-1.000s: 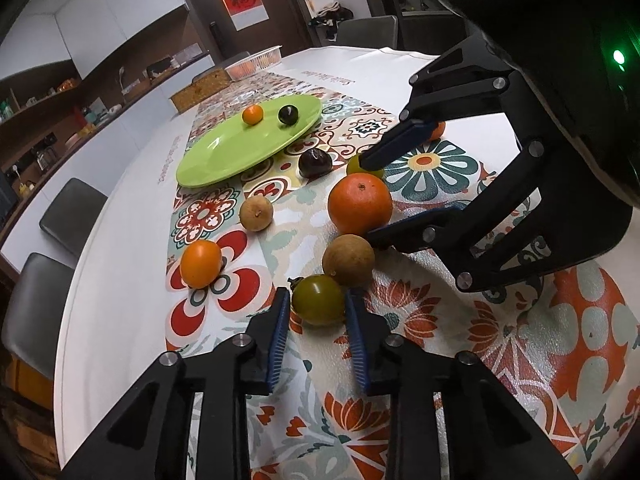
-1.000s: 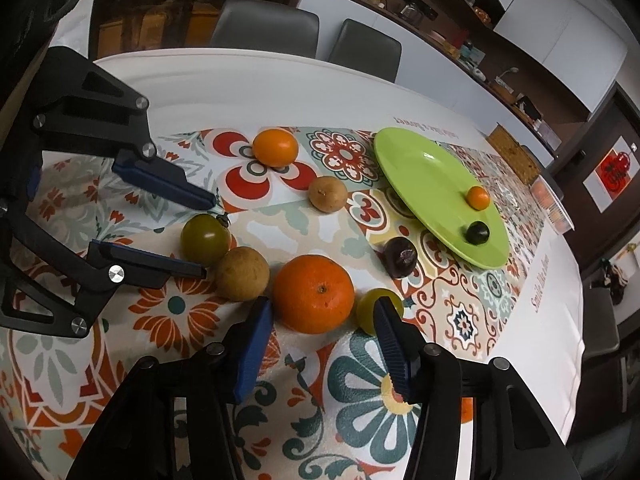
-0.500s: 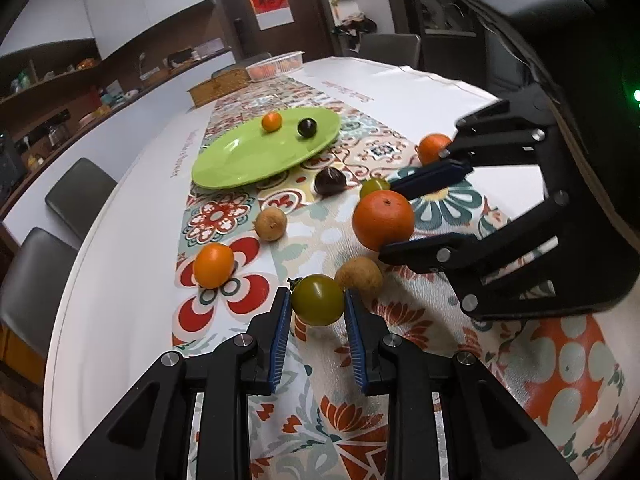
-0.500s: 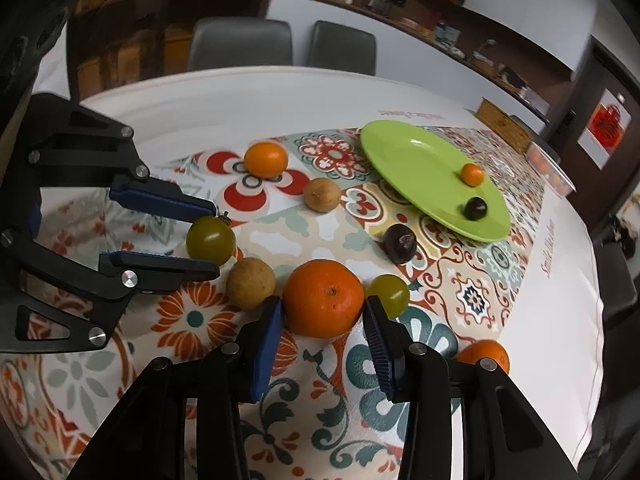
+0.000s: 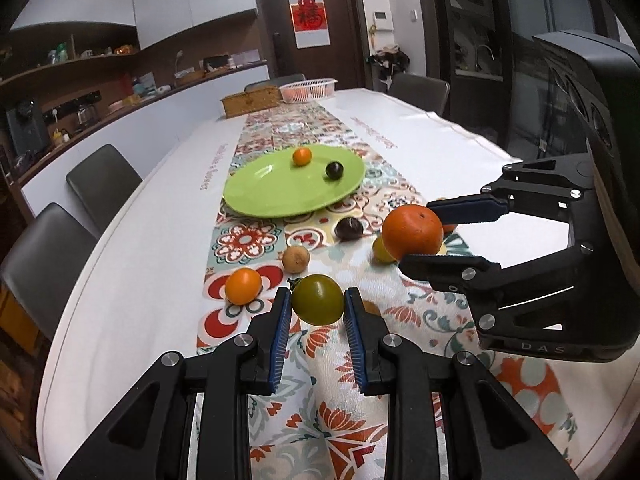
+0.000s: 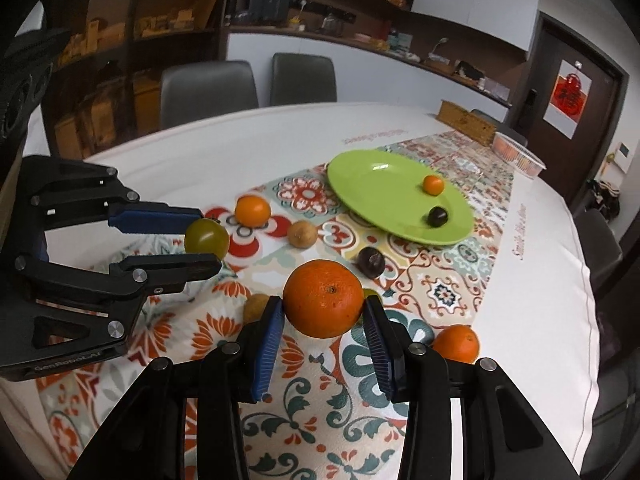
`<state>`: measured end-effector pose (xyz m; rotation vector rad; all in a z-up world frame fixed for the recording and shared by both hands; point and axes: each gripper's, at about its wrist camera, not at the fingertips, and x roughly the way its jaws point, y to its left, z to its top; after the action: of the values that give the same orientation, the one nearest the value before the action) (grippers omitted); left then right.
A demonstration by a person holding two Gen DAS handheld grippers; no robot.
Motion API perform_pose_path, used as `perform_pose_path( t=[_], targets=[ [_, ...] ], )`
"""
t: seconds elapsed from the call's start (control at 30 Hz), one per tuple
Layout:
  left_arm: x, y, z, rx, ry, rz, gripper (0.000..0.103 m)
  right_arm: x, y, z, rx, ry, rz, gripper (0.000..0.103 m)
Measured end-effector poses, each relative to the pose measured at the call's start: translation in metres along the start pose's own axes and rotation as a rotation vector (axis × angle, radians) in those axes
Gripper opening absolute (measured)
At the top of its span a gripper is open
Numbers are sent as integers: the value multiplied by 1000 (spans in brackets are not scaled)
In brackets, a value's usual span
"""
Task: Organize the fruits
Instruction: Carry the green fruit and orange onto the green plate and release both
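"DAS" printed on the right gripper [image 5: 424,234] body. "GenRobot.AI" along the left gripper [image 6: 202,232] body. Red character on the door poster [image 5: 308,18]. Pink script along the tablecloth [image 6: 540,280] edge, too blurred to read.

I see my black left gripper [image 5: 318,312], blue pads, around an olive-green tomato [image 5: 318,305]. My right gripper [image 6: 325,320], same black and blue, carries a bright orange [image 6: 323,298]. A lime-green plate [image 5: 272,196] shows a small orange fruit [image 5: 301,156] and a near-black one [image 5: 334,169]. The runner [image 5: 340,416] is floral tiles in red, orange and teal on a white cloth [image 5: 148,256].
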<state>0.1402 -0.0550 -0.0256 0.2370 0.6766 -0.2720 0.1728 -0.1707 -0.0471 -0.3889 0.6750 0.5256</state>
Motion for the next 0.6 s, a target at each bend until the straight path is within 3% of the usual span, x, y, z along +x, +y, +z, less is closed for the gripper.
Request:
perform_pose_path(
  t=[0.6],
  targets=[
    [-15,19,50,-34,-92,30,27,-32,-23,40,138,-123,-75,42]
  ],
)
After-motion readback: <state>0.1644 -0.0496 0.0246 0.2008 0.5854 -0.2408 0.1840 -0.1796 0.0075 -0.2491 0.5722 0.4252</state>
